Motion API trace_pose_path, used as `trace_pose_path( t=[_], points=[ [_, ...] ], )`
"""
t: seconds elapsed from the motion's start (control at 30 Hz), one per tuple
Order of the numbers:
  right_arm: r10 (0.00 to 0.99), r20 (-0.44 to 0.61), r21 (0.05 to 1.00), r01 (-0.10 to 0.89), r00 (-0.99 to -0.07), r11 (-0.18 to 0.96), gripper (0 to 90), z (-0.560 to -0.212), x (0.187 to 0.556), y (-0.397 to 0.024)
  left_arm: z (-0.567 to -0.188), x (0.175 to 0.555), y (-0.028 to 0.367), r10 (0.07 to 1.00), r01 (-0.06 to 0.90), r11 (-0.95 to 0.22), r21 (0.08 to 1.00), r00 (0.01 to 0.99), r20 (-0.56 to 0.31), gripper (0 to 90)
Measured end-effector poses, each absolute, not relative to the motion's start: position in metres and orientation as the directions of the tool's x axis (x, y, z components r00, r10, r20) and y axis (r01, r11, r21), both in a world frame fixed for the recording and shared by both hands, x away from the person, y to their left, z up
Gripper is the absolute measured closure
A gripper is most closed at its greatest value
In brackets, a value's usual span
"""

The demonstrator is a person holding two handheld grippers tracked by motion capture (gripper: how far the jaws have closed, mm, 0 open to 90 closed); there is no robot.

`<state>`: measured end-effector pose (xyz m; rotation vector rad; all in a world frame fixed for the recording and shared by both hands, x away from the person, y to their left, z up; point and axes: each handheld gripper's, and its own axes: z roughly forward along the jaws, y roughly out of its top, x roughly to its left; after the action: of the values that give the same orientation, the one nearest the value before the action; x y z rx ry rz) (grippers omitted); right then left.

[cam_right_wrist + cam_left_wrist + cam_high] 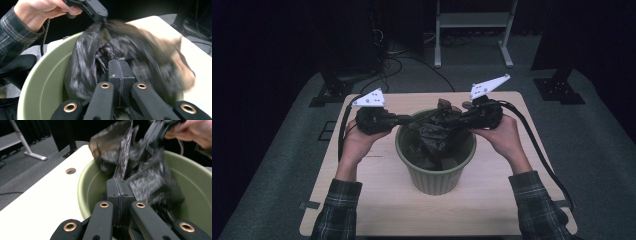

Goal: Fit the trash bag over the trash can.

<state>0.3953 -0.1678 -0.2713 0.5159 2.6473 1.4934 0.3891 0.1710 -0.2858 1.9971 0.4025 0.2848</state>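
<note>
A green plastic bin (437,181) stands at the middle of the pale table (497,200). A crumpled black plastic bag (437,131) hangs in its mouth and rises above the rim. From the left, my left gripper (412,120) pinches the bag's edge over the rim. My right gripper (463,117) holds the opposite edge from the right. In the left gripper view the pads (119,185) are pressed together against the bag (147,177) over the bin (82,183). In the right gripper view the jaws are likewise closed (119,64) with bag film (82,70) bunched around them.
The bin sits near the table's centre, with bare tabletop on both sides and in front. A round hole (71,171) is in the tabletop near the bin. Beyond the table, cables (412,64) run over a grey floor, near a white frame (472,30) and dark stand bases (558,88).
</note>
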Motion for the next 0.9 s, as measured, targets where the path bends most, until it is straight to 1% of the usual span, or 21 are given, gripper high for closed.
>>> trace_pose_path(
  t=[0.27, 0.53, 0.77, 0.9],
  points=[
    [0.361, 0.098, 0.852, 0.266, -0.927, 0.452, 90.0, -0.266, 0.389, -0.202, -0.290, 0.382, 0.192, 0.427, 0.170, -0.397, 0.902, 0.904, 0.018, 89.8],
    [0.421, 0.102, 0.850, 0.299, -0.901, 0.433, 90.0, -0.266, 0.384, -0.241, -0.292, 0.377, 0.213, 0.462, 0.191, -0.391, 0.900, 0.887, 0.013, 89.8],
    [0.481, 0.123, 0.841, 0.348, -0.868, 0.414, 90.0, -0.279, 0.377, -0.279, -0.296, 0.373, 0.234, 0.497, 0.215, -0.389, 0.896, 0.868, 0.007, 89.8],
    [0.512, 0.133, 0.836, 0.374, -0.849, 0.401, 90.0, -0.286, 0.375, -0.293, -0.298, 0.371, 0.244, 0.511, 0.228, -0.375, 0.899, 0.859, -0.004, 89.9]
  ],
)
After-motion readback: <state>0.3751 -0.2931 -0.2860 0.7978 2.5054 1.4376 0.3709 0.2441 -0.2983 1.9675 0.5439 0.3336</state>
